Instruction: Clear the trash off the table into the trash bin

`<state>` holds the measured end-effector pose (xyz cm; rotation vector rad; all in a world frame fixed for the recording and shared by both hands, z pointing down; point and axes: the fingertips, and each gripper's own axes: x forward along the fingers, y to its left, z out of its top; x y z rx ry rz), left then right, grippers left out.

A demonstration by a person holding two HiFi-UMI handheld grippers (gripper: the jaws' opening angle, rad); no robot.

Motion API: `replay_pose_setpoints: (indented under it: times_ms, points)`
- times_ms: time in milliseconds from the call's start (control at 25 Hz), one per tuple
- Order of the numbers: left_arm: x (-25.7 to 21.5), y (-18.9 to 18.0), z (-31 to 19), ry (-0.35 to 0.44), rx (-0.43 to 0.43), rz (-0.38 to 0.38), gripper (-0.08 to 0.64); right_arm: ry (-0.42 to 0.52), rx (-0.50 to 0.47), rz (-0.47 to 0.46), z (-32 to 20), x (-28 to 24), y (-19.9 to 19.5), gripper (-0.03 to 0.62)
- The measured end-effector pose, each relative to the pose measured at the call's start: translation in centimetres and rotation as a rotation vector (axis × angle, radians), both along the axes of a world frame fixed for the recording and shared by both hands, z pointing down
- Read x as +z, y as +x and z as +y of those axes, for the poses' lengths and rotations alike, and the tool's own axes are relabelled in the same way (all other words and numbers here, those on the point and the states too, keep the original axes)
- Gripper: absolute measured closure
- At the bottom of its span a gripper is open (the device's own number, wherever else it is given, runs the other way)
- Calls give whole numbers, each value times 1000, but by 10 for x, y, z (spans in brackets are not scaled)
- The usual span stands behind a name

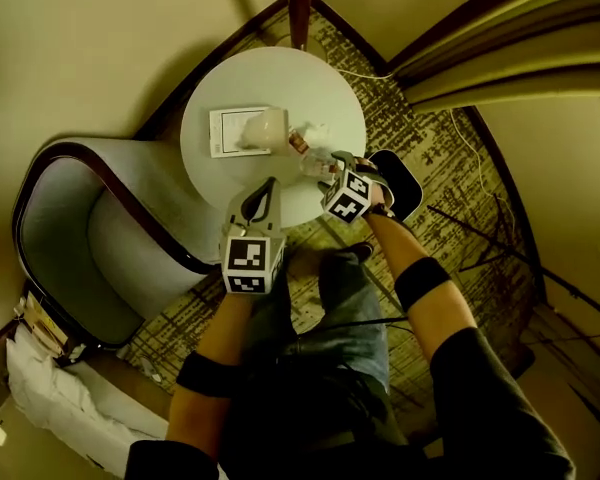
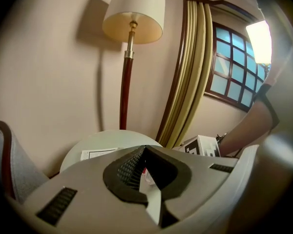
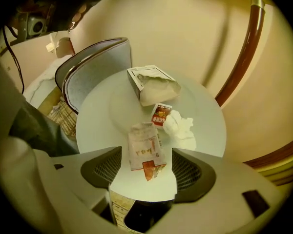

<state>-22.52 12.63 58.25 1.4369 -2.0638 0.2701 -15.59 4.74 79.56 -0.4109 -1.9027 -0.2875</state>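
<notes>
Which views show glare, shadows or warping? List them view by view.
Head view: dim, yellow-tinted, the table brightest. Left gripper view: white glare by the window; the lamp leaves a shadow on the wall. Right gripper view: edges bowed, corners black, the wrapper sharp.

Cream walls meet in a corner. A round white table stands on patterned carpet, a grey armchair just beside it. Behind it stands a lamp, with a curtain bunched beside a paned window.
</notes>
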Motion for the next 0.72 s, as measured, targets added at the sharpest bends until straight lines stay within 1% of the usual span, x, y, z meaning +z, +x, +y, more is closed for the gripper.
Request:
replay_pose_setpoints:
  times_ms: [320,480,520,600,720]
  points:
    - [17,0,3,-13,-12,23,559,18,-95,54,3,31,0,244]
    - [20,0,9,-19,-31,38,559,-12,-93,80,8,36,5,252]
    - [20,-1,10,-20,-35,41,559,-22,-94,88,8,36,6,258]
    - [22,-1,13,-25,-40,45,559,-38,-104,99,12,36,9,297]
    - [24,-3,14,-30,-42,48,559,-31,-115,92,14,34,7,343]
